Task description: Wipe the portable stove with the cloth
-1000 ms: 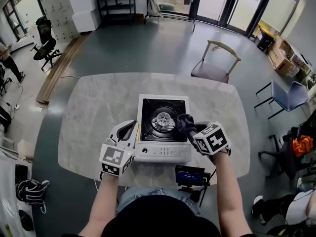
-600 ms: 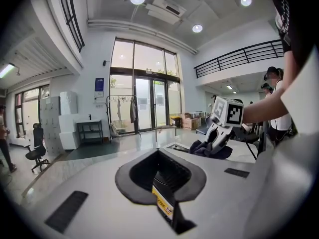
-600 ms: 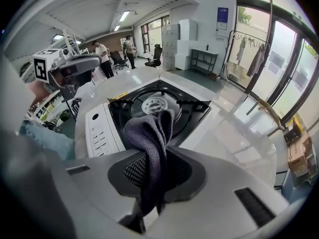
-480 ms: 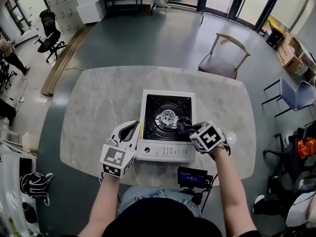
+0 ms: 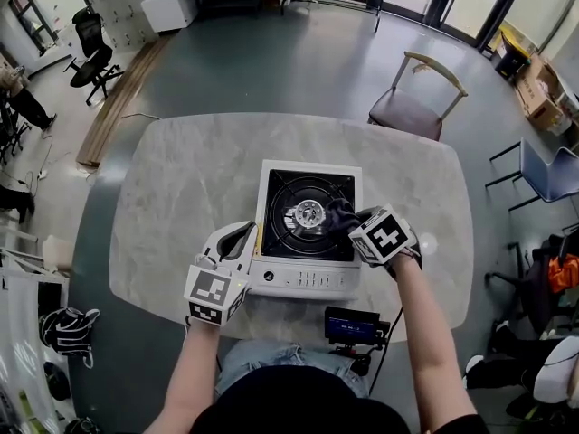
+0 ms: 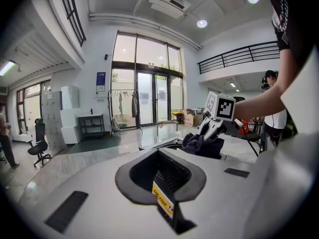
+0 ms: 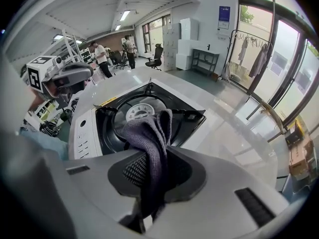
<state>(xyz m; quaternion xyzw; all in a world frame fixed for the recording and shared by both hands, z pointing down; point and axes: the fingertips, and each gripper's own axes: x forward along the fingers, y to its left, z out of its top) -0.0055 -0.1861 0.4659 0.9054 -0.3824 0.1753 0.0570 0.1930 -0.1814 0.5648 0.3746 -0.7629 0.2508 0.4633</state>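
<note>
The white portable stove (image 5: 303, 280) sits on a grey marble-look table (image 5: 181, 197), its black square recessed pan holding a round silver burner (image 5: 308, 213). At the burner's 3 o'clock, the right gripper (image 7: 149, 183) is clamped on a dark, ribbed-knit cloth (image 7: 147, 133) bunched over the pan's edge. The left gripper (image 6: 162, 183), just beside the stove's 8 o'clock corner, has its jaws together on nothing, and its yellow label (image 6: 162, 203) is too small to read.

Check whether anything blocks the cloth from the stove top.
Nothing visible does. The right tool holds the cloth over the stove, beside its burner; the left tool grips the stove's left edge.
</note>
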